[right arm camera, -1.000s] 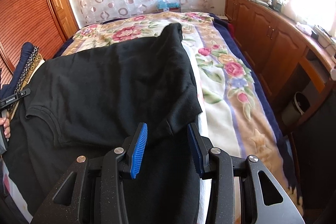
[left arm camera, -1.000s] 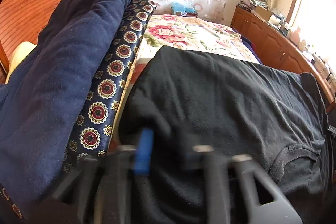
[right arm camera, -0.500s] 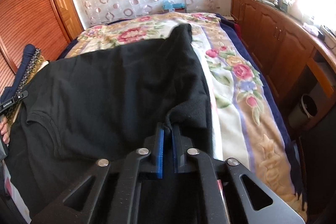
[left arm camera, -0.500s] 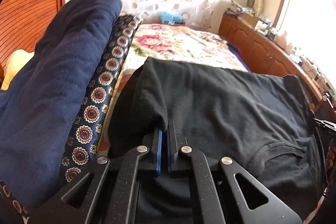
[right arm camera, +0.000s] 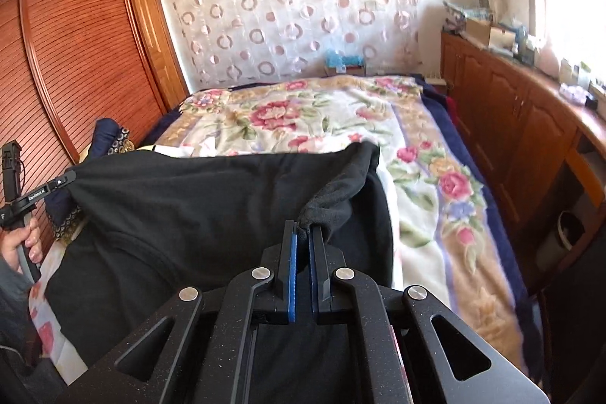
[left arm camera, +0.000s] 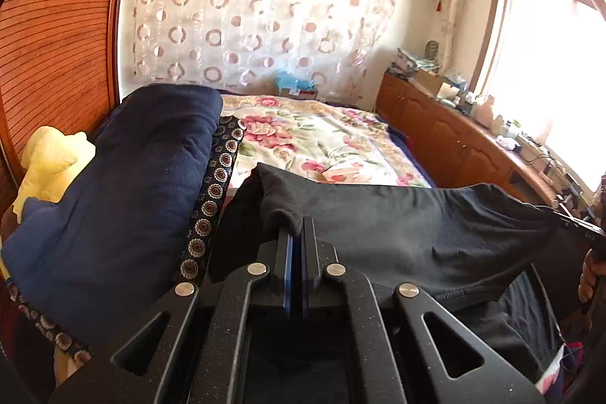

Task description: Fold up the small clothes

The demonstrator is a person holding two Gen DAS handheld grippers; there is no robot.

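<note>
A black T-shirt point(left arm camera: 397, 226) point(right arm camera: 197, 207) hangs stretched above the floral bedspread point(left arm camera: 314, 142) point(right arm camera: 322, 124), held up by its two shoulder corners. My left gripper point(left arm camera: 297, 228) is shut on the shirt's left corner, the cloth bunched over its tips. My right gripper point(right arm camera: 305, 228) is shut on the right corner, pinched between the blue pads point(right arm camera: 292, 275). The neckline point(right arm camera: 151, 252) sags below the taut top edge. In the right wrist view the left gripper point(right arm camera: 62, 181) shows at the far left, with a hand on its handle.
A folded navy blanket point(left arm camera: 125, 184) with a patterned edge lies along the bed's left side, a yellow cloth point(left arm camera: 49, 158) behind it. A wooden wardrobe point(right arm camera: 75, 63) stands left, a cluttered wooden cabinet point(right arm camera: 530, 124) right, a patterned curtain point(left arm camera: 246, 14) at the back.
Both grippers closed on the shirt's corners, then lifted them. The shirt went from lying flat on the bed to hanging stretched between the two grippers.
</note>
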